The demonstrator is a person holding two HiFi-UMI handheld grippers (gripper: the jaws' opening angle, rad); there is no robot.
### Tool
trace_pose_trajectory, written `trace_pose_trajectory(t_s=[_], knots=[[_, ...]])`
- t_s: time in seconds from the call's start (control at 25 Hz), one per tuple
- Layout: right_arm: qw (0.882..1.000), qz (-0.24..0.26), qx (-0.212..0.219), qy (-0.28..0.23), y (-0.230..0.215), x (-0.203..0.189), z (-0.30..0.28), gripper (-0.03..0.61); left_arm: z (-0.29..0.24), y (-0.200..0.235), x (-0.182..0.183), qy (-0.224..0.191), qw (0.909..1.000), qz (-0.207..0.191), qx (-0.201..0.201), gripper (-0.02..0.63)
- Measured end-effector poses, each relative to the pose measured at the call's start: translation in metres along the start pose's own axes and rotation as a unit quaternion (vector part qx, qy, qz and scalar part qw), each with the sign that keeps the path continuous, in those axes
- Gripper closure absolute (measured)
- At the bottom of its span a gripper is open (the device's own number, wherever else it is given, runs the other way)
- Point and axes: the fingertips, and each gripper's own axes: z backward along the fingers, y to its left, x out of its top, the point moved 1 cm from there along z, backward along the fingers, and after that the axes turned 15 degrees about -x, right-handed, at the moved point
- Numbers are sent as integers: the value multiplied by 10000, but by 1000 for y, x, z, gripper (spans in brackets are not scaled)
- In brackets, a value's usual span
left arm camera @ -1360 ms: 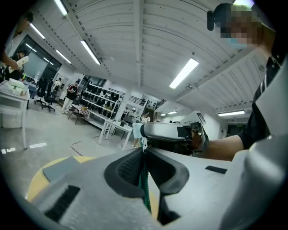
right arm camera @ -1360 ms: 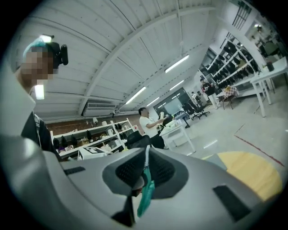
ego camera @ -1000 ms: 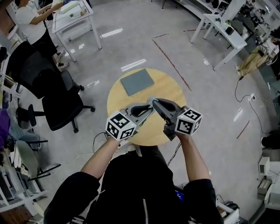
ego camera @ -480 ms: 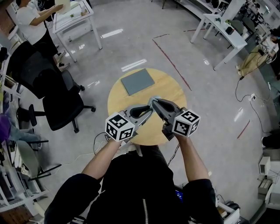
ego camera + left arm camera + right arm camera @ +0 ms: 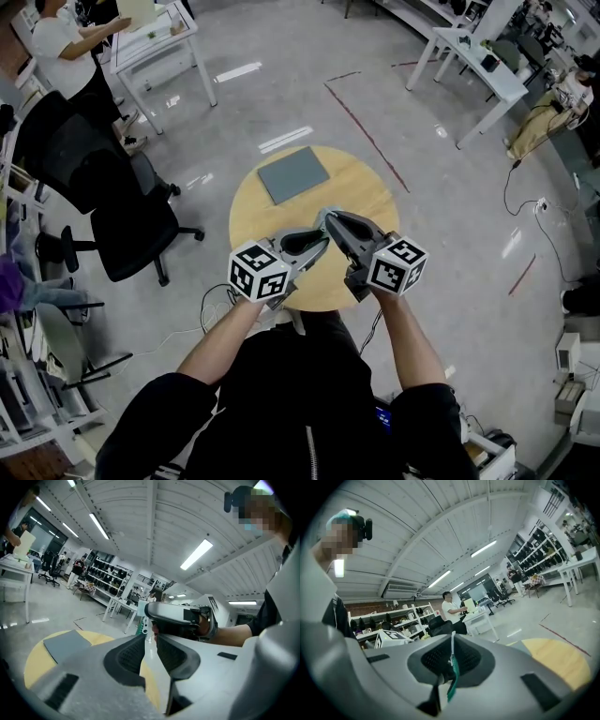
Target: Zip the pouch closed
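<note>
Above the round wooden table (image 5: pixel 367 192) my two grippers meet tip to tip on a small teal pouch (image 5: pixel 323 217). In the right gripper view the pouch's thin teal edge (image 5: pixel 452 673) is pinched flat between the jaws, so my right gripper (image 5: pixel 452 641) is shut on it. My left gripper (image 5: pixel 150 633) has its jaws nearly together, and at their tips sits a small white and green piece, the zipper pull (image 5: pixel 142 627). The right gripper's body (image 5: pixel 178 618) lies just beyond it. Most of the pouch is hidden by the fingers.
A flat grey mat (image 5: pixel 294 174) lies on the table's far side. A black office chair (image 5: pixel 131 220) stands to the left. White tables (image 5: pixel 473 66) are farther off, and a person (image 5: pixel 66 47) works at one on the far left.
My left gripper has rolled slightly about its own axis. Both grippers stay at the same spot with their tips on the pouch.
</note>
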Motion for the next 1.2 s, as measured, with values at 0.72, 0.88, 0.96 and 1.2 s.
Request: trace_pose_trajectory(t_s=[0.72, 0.88, 0.96, 1.2], knots=[[10000, 6, 77, -46, 3, 5, 4, 561, 9, -1, 21, -763, 9967, 243, -144, 538], [10000, 21, 77, 0, 6, -1, 4, 561, 10, -2, 21, -772, 9965, 271, -146, 557], [10000, 29, 79, -2, 7, -2, 4, 561, 10, -2, 19, -742, 9968, 270, -119, 577], [9999, 75, 95, -1, 7, -4, 8, 561, 8, -4, 16, -666, 9973, 280, -115, 600]])
